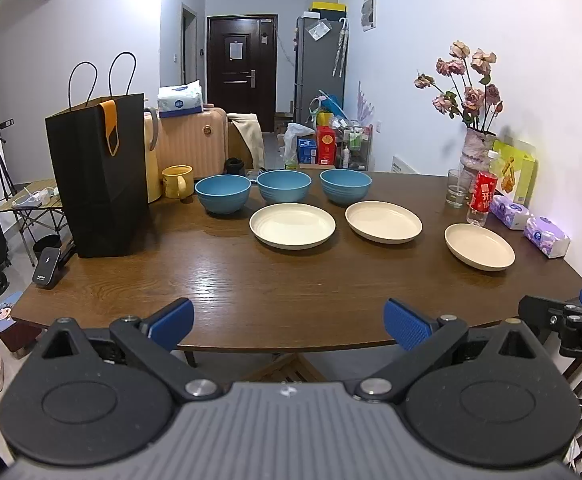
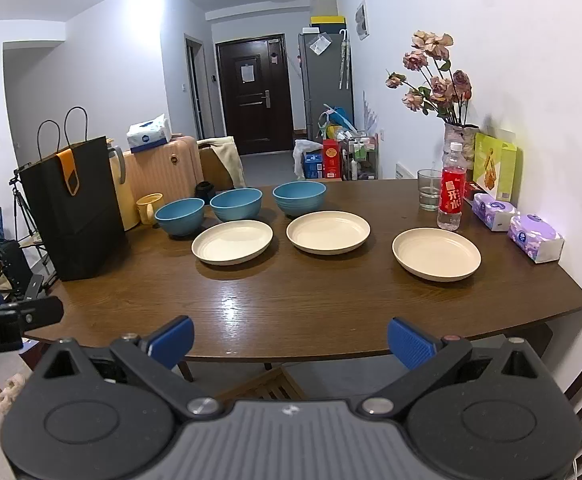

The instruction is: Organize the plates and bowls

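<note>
So from the left wrist cam, the left gripper (image 1: 289,324) sits at the near edge of the wooden table (image 1: 251,280), blue pads spread wide with nothing between them. Three blue bowls (image 1: 222,193) (image 1: 284,187) (image 1: 345,186) line up across the back, and three cream plates (image 1: 292,225) (image 1: 383,222) (image 1: 479,247) sit in front of them, the rightmost one well apart from the other two. A tall black paper bag (image 1: 99,176) stands on the left with a yellow mug (image 1: 178,181) just behind it. On the right there's a vase of dried roses (image 1: 477,148), a glass (image 1: 457,189) and a red-label bottle (image 1: 483,192). Part of the right gripper (image 1: 571,316) pokes in at the right edge.
</note>
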`<state>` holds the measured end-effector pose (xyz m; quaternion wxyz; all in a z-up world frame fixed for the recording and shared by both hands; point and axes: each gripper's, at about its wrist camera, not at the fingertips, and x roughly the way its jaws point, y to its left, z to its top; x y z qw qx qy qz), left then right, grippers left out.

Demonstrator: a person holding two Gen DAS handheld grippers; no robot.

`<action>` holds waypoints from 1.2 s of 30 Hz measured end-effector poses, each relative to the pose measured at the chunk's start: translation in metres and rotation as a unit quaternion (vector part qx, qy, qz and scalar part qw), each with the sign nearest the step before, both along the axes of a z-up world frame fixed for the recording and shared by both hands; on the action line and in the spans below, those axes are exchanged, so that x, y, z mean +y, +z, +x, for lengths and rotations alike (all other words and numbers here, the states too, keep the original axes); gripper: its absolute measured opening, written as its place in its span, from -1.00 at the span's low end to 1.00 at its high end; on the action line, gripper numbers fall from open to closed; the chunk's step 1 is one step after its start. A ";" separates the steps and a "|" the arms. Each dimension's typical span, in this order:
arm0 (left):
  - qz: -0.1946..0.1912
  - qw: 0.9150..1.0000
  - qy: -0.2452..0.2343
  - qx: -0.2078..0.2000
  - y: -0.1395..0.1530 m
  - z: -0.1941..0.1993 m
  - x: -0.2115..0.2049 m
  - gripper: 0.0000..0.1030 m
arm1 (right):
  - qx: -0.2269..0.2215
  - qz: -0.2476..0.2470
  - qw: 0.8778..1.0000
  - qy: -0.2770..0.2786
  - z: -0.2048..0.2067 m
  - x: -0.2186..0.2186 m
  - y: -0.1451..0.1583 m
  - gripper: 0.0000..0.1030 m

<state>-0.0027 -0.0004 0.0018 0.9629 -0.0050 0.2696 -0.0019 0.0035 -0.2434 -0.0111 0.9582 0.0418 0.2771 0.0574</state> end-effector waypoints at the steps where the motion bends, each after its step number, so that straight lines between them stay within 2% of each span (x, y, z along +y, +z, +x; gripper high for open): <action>1: 0.001 1.000 -0.001 0.001 0.000 0.000 0.000 1.00 | 0.000 0.000 1.000 -0.001 0.000 0.000 0.000 1.00; 36: 0.003 1.000 -0.008 0.002 -0.001 0.002 -0.002 1.00 | 0.002 0.001 1.000 -0.006 0.004 -0.003 -0.002 1.00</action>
